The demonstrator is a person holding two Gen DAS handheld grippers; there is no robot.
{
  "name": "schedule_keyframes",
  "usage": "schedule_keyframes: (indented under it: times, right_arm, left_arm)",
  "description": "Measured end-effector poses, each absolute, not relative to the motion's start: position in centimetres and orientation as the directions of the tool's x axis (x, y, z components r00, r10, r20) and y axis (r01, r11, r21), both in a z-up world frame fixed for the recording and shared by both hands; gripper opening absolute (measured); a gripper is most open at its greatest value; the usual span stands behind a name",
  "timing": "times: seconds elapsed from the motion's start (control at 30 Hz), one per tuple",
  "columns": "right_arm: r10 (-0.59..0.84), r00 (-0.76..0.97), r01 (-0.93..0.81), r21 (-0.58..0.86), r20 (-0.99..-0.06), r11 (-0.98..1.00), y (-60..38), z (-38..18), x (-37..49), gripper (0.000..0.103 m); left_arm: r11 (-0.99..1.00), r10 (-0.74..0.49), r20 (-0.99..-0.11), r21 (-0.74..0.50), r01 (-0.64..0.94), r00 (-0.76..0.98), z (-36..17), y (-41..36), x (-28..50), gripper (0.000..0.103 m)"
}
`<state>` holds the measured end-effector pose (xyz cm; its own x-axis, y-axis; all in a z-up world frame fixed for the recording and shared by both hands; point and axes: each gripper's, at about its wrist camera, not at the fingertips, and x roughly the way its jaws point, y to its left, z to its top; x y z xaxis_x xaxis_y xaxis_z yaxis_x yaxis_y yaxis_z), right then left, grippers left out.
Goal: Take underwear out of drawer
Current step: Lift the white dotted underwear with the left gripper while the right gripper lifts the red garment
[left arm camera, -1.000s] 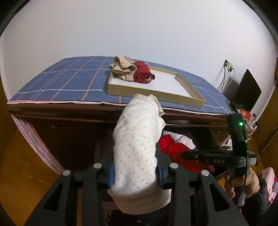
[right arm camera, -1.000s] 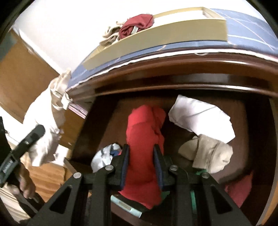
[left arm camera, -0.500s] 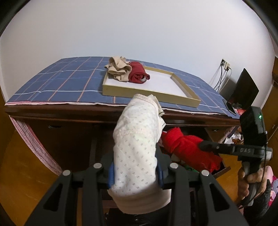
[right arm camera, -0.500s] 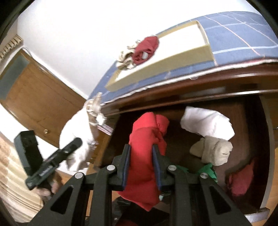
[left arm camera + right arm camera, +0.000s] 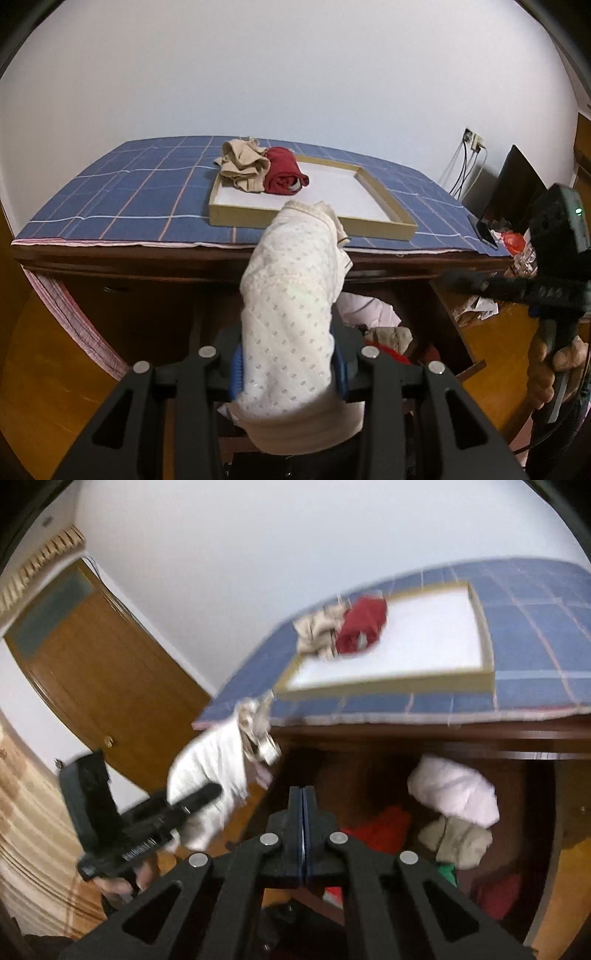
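My left gripper (image 5: pixel 290 365) is shut on white dotted underwear (image 5: pixel 291 306) and holds it up in front of the dresser; the underwear also shows in the right wrist view (image 5: pixel 214 771). My right gripper (image 5: pixel 303 805) is shut and empty, its blue pads pressed together above the open drawer (image 5: pixel 532 915). In the drawer lie red underwear (image 5: pixel 384 827), a white piece (image 5: pixel 454 790) and a beige piece (image 5: pixel 458 838). A shallow tray (image 5: pixel 310 220) on the dresser top holds beige (image 5: pixel 242 166) and red (image 5: pixel 284 175) underwear.
A blue checked cloth (image 5: pixel 122 192) covers the dresser top. A dark monitor (image 5: pixel 513 188) and wall cables (image 5: pixel 465 162) stand at the right. A wooden door (image 5: pixel 96 686) is at the left in the right wrist view.
My right gripper has let go of the red underwear, which lies back in the drawer, and it has shut empty and risen. My left gripper has lifted the white underwear slightly higher.
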<state>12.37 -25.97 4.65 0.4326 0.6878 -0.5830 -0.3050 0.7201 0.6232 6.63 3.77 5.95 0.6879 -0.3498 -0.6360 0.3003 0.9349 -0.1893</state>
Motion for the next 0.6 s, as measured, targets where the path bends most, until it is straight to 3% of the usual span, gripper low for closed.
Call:
schedule_keyframes:
  times: [0.1, 0.13, 0.17, 0.23, 0.6]
  right_arm:
    - [0.668, 0.374, -0.252, 0.622, -0.644, 0.741, -25.5, 2.1, 13.1, 0.01]
    - [0.664, 0.349, -0.228, 0.627, -0.661, 0.745, -25.4, 0.8, 13.5, 0.027]
    - [0.659, 0.322, -0.195, 0.634, -0.679, 0.748, -25.3, -0.6, 14.0, 0.053]
    - [0.646, 0.294, -0.131, 0.639, -0.705, 0.758, -25.4, -2.7, 14.6, 0.073]
    - [0.538, 0.101, -0.03, 0.538, -0.837, 0.843, -22.8, -10.6, 17.3, 0.073]
  left_arm:
    - [0.937, -0.346, -0.641, -0.197, 0.289, 0.685, 5.7, 3.9, 6.7, 0.036]
    - [0.937, -0.346, -0.642, -0.199, 0.287, 0.684, 5.7, 3.8, 6.7, 0.036]
    - [0.937, -0.345, -0.644, -0.199, 0.286, 0.683, 5.7, 3.8, 6.7, 0.036]
    - [0.937, -0.345, -0.646, -0.197, 0.289, 0.681, 5.5, 3.6, 6.6, 0.036]
    - [0.935, -0.352, -0.657, -0.211, 0.286, 0.667, 4.9, 3.7, 6.7, 0.036]
